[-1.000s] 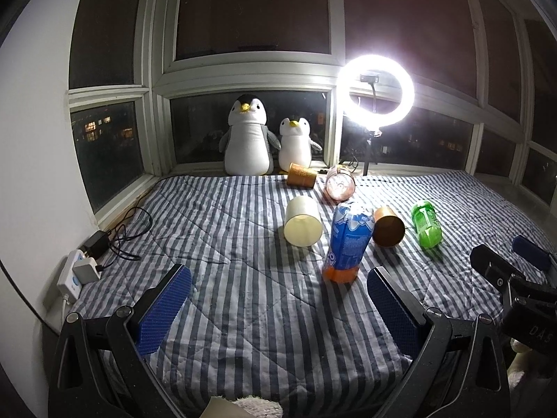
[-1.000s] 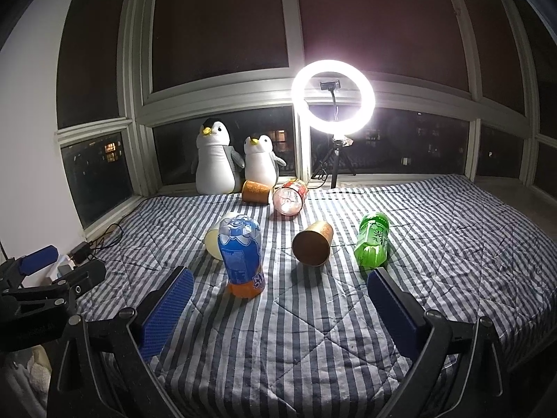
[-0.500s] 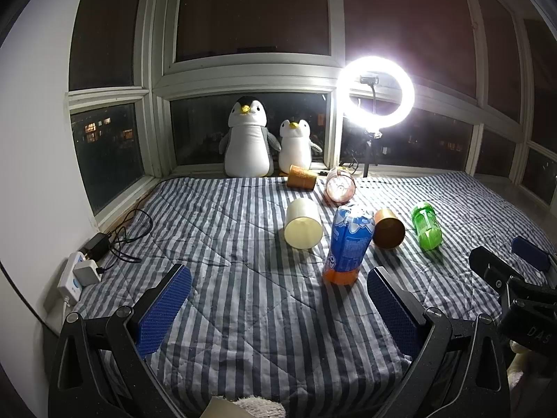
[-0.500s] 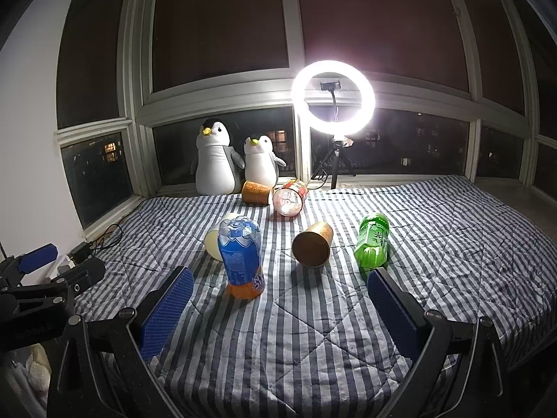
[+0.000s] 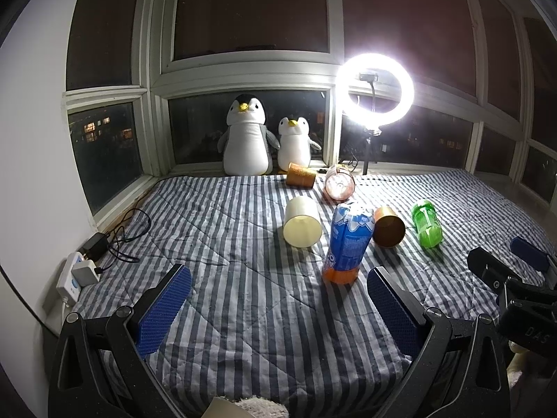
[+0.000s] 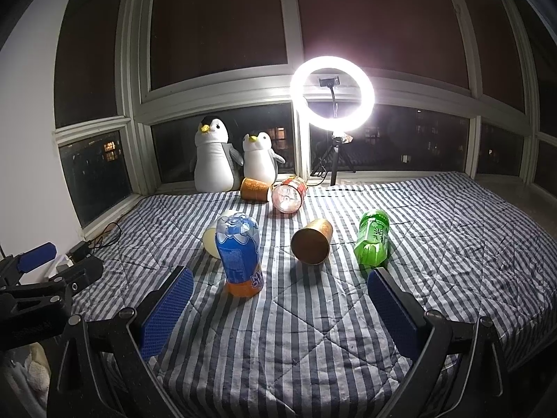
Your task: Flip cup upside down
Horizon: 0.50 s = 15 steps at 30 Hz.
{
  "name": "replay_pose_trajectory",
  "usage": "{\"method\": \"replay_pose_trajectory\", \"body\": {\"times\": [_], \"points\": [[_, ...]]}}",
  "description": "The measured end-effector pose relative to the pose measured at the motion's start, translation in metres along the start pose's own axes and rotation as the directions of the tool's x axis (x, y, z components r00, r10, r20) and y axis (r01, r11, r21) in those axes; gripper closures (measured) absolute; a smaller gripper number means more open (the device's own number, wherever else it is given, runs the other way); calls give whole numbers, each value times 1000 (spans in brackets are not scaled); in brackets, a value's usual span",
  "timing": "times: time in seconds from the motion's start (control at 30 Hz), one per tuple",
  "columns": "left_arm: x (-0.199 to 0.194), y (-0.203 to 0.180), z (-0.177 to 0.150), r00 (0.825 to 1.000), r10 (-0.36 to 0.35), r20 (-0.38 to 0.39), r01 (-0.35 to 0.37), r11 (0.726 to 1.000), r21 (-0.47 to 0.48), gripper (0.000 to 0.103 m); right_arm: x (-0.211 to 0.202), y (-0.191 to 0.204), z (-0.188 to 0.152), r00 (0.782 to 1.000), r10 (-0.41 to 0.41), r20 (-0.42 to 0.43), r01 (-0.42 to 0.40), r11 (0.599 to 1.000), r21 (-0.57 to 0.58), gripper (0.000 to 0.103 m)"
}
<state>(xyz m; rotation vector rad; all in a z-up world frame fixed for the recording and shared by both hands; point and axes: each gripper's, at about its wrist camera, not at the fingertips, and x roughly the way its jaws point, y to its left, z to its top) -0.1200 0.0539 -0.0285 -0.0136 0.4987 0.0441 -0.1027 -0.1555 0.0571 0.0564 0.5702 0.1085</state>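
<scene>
So far nothing flipped | left gripper [image 5: 278, 296] open, holding nothing | right gripper [image 6: 280, 296] open, holding nothing | gold cup [image 6: 311, 241] lying on its side, middle of frame, on striped bed [image 6: 452, 244] | left to do: reach, grab, turn over

A bottle [image 6: 240, 256] stands up on the blanket [image 6: 296, 341], just ahead of the right gripper [image 6: 278, 296] and a bit to its left. A cup [image 6: 212, 240] lies on its side behind that bottle, another cup [image 6: 311, 241] lies straight ahead, and a second bottle [image 6: 373, 238] lies on its side to the right of it. Farther back, a third cup [image 6: 256, 189] and a jar [image 6: 289, 195] lie side by side in front of two toy penguins [image 6: 212, 156] by the window, with a ring lamp [image 6: 332, 92] to their right.
</scene>
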Motion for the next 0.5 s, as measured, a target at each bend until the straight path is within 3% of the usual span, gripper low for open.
{"method": "replay_pose_trajectory", "body": {"times": [0.5], "points": [[6, 0, -2, 1000, -4, -7, 4, 1000, -9, 1, 9, -2, -5, 1000, 1, -20, -1, 1000, -1, 4]]}}
